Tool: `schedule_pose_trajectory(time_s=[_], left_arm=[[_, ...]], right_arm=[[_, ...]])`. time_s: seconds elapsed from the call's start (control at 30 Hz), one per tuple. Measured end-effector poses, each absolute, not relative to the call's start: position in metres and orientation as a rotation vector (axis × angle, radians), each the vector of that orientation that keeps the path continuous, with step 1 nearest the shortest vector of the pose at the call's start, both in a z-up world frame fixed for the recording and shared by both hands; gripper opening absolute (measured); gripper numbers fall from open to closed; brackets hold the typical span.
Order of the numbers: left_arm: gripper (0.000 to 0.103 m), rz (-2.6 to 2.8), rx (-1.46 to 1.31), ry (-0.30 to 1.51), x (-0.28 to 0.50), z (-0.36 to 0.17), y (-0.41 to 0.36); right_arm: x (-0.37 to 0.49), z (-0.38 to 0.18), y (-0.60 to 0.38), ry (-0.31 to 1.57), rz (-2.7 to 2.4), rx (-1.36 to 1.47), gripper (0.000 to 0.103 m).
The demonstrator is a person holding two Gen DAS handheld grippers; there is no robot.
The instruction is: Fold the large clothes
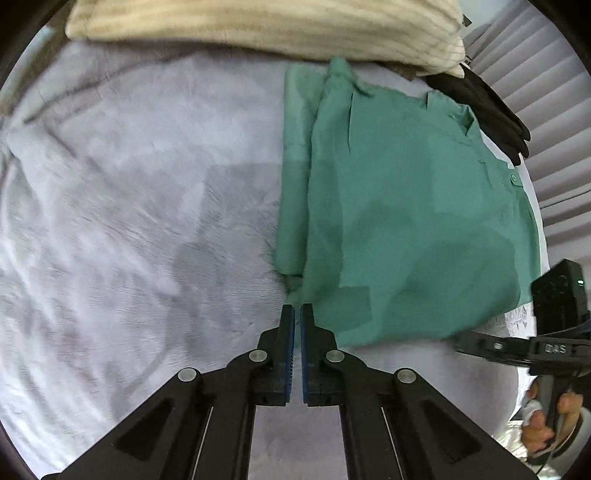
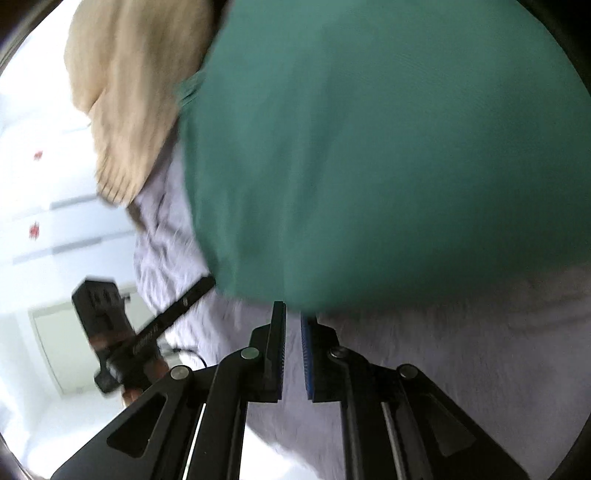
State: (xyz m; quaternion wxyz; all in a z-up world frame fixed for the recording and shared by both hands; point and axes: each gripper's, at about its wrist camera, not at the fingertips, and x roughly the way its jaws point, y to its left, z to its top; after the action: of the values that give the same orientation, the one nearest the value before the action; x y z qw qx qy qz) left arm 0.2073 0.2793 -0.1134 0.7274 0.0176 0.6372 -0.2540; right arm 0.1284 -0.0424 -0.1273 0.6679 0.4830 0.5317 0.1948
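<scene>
Both grippers hold nothing, my left gripper [image 1: 297, 312] nearly closed at the green shirt's [image 1: 406, 221] near-left corner, my right gripper [image 2: 293, 314] slightly parted at its hem; shirt lies part-folded at two o'clock on the bedspread [image 1: 129, 221], so next I'd pinch the hem for another fold.

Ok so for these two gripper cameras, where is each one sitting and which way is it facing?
Left wrist: on the left gripper, looking down along its nearly closed fingers over the grey bedspread at the folded green shirt; the right gripper and hand show at right.
Right wrist: on the right gripper, low and close to the shirt's edge; the left gripper shows at left.
Shared: shirt, bedspread, cream knit.
</scene>
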Motion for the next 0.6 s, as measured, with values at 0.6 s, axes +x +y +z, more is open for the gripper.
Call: schedule_pose_trajectory(time_s=[0.6], left_arm=[[0.005, -0.438, 0.126, 1.314, 0.261, -0.139, 0.205]], right_arm=[[0.069, -0.129, -0.287, 1.022, -0.350, 0.876, 0.010]])
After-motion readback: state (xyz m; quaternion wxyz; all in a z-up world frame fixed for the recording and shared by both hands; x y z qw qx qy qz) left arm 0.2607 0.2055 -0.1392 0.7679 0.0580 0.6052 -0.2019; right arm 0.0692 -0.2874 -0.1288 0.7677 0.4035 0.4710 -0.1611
